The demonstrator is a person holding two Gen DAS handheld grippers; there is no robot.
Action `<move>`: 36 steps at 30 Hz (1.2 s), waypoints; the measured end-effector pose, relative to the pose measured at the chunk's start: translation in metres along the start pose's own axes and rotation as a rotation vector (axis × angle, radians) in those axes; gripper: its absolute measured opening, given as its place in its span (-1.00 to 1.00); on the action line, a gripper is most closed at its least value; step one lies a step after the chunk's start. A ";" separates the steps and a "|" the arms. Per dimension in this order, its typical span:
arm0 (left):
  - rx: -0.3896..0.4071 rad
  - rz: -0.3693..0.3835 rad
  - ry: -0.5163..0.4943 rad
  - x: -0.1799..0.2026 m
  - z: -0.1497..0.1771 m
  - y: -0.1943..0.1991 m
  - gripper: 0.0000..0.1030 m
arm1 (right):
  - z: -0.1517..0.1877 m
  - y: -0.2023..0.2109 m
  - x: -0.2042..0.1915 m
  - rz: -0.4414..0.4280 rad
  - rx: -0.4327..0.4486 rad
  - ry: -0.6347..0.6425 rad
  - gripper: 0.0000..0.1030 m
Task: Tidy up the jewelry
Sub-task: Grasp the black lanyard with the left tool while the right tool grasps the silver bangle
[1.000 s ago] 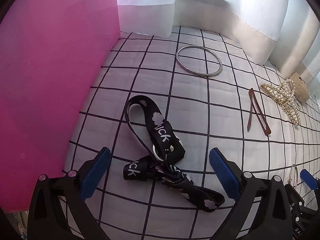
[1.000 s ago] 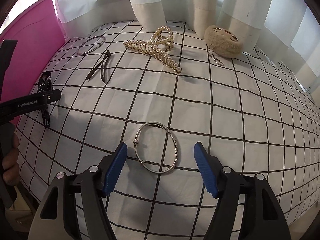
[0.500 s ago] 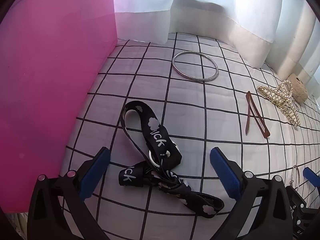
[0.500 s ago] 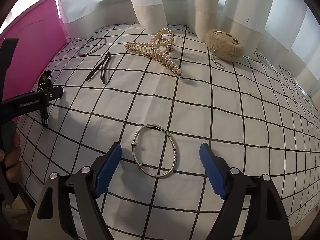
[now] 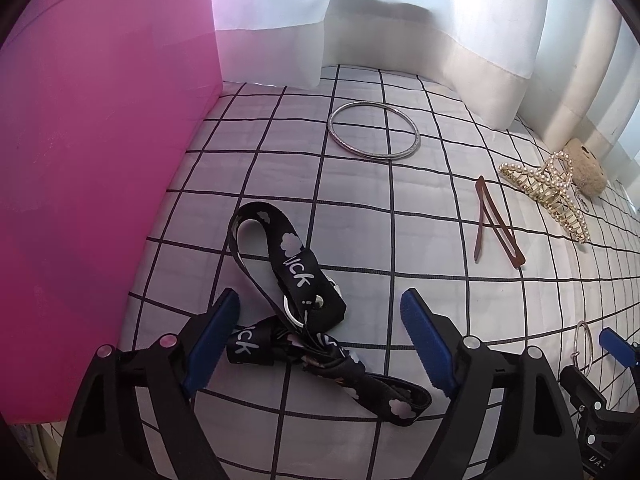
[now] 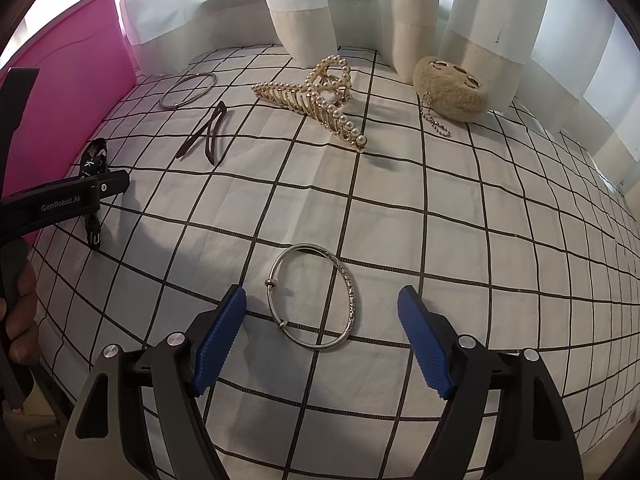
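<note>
Bracelet [image 6: 314, 296] lies flat, long axis running away between right gripper [image 6: 322, 320] fingers.

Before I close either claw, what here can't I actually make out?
- Black lanyard: printed word cut off by folds, left wrist view; mostly hidden behind the left claw's body in the right wrist view.
- Pink bin: inside unseen in both views, only its outer wall shows.
- Fuzzy tan keychain: face details too small.
</note>
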State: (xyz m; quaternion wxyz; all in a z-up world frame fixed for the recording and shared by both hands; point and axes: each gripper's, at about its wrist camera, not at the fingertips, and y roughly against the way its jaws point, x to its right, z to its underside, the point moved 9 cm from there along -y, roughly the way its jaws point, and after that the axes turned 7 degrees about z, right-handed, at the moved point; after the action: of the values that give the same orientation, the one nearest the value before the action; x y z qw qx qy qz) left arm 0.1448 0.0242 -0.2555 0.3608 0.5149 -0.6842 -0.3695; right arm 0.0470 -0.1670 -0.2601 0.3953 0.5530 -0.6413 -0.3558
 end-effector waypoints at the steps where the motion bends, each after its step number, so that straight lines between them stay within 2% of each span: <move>1: -0.002 0.001 -0.002 0.001 0.000 0.000 0.49 | 0.000 0.000 0.000 0.000 0.000 0.000 0.46; 4: -0.005 0.008 -0.012 0.005 0.000 0.002 0.33 | 0.002 0.002 -0.002 -0.001 -0.002 0.003 0.40; 6: -0.005 0.016 -0.026 0.009 0.000 0.003 0.18 | 0.002 0.004 -0.003 -0.005 0.001 0.012 0.27; 7: -0.004 0.021 -0.036 0.011 0.000 0.005 0.03 | 0.003 0.005 -0.004 -0.008 0.003 0.016 0.22; 8: -0.001 0.029 -0.043 0.014 0.000 0.006 -0.19 | 0.003 0.006 -0.005 -0.010 0.005 0.020 0.07; 9: -0.001 0.035 -0.049 0.016 0.001 0.007 -0.27 | 0.003 0.008 -0.007 -0.013 0.009 0.024 -0.15; 11: -0.001 0.045 -0.054 0.018 0.001 0.008 -0.47 | 0.003 0.010 -0.009 -0.016 0.008 0.033 -0.19; 13: -0.001 0.050 -0.053 0.019 0.002 0.009 -0.50 | 0.003 0.010 -0.009 -0.022 0.008 0.031 -0.19; 14: 0.000 0.062 -0.049 0.019 0.002 0.009 -0.65 | 0.003 0.011 -0.009 -0.027 0.008 0.029 -0.19; 17: -0.005 0.103 -0.023 0.019 0.006 0.013 -0.65 | 0.004 0.012 -0.008 -0.046 0.005 0.018 -0.19; 24: 0.014 0.132 -0.024 0.021 0.009 0.027 -0.66 | 0.009 0.016 -0.004 -0.083 -0.009 -0.025 -0.19; 30: 0.045 0.157 -0.035 0.030 0.006 0.056 -0.66 | 0.010 0.030 0.006 -0.099 0.006 -0.059 -0.19; 36: 0.108 0.173 -0.079 0.045 -0.004 0.096 -0.66 | -0.004 0.058 0.020 -0.101 0.058 -0.077 -0.19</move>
State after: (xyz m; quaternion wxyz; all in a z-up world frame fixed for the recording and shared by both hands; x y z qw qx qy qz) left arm 0.0965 -0.0014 -0.1638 0.3358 0.4575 -0.7589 -0.3193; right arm 0.0245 -0.1787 -0.2040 0.3356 0.5820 -0.6372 -0.3776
